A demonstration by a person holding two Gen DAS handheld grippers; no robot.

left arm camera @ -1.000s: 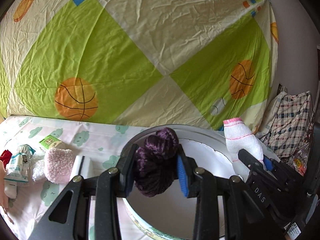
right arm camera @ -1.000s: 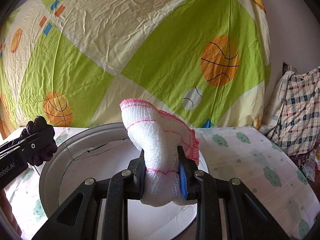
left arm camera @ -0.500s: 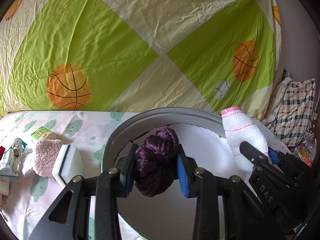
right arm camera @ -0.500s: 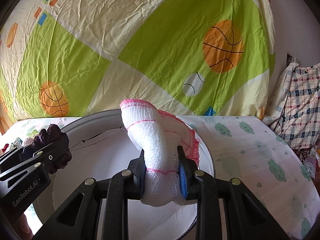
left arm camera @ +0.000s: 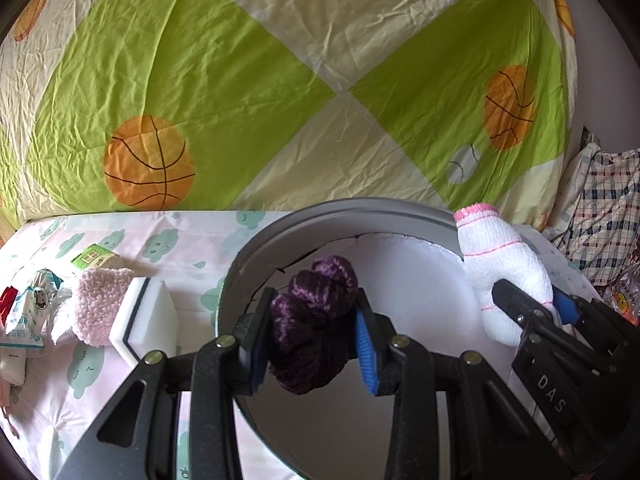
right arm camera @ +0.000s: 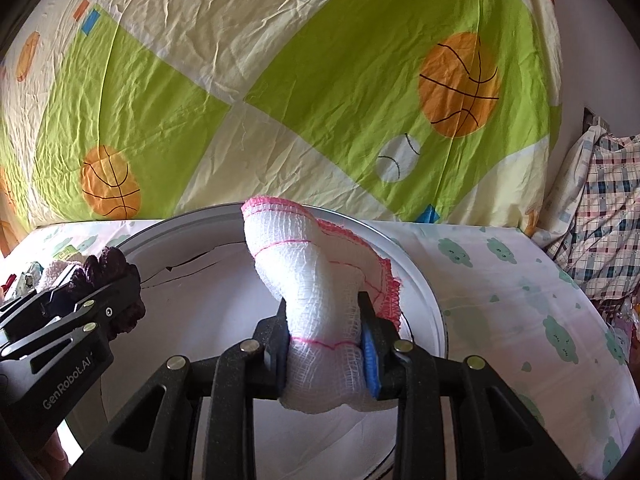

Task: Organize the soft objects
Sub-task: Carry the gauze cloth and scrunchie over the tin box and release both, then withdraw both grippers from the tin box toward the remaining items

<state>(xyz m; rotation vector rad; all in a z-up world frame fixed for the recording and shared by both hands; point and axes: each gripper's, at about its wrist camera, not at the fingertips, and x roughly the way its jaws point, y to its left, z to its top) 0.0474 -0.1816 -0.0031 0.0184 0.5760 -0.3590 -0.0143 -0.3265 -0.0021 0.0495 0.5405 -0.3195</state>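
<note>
**Two grippers, one soft item each, over one tub**

Left gripper (left arm camera: 312, 338) clamps 1 purple yarn bundle (left arm camera: 314, 320); right gripper (right arm camera: 326, 346) clamps 1 white mesh cloth w/ pink trim (right arm camera: 316, 280). Both held above 1 round grey tub (left arm camera: 360, 210). On table at left: 1 pink fuzzy pad (left arm camera: 98, 304), 1 white sponge (left arm camera: 146, 322).

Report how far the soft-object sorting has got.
Done: nothing lies in the round bin yet. In hand: the left hand-held gripper holds the purple scrunchie over it; the right hand-held gripper holds the white mesh cloth. Left: the pink fuzzy item and sponge on the table.
</note>
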